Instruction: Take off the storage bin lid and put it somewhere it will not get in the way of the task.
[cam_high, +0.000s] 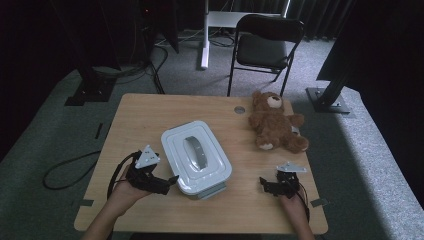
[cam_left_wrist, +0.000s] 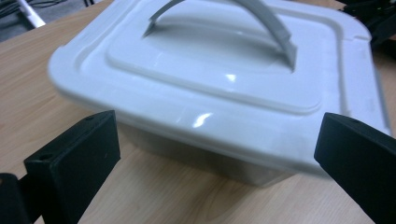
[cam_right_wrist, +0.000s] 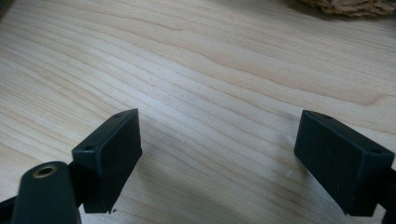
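Jaws spread wide on left gripper (cam_left_wrist: 210, 154), squared up to near corner of white lidded box (cam_left_wrist: 224, 88) mid-table, apparently sizing up a grasp. Right gripper (cam_right_wrist: 215, 158) equally wide, empty, parked over bare table (cam_right_wrist: 210, 60), likely waiting.

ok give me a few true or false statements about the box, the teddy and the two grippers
1. The white box has its lid on. True.
2. The left gripper is shut on the lid's handle. False: its jaws stand open beside the box's near corner.
3. The teddy bear lies inside the box. False: it lies on the table, apart from the box, on its right.
4. The right gripper is open over bare wood. True.
5. A folding chair stands beyond the table. True.
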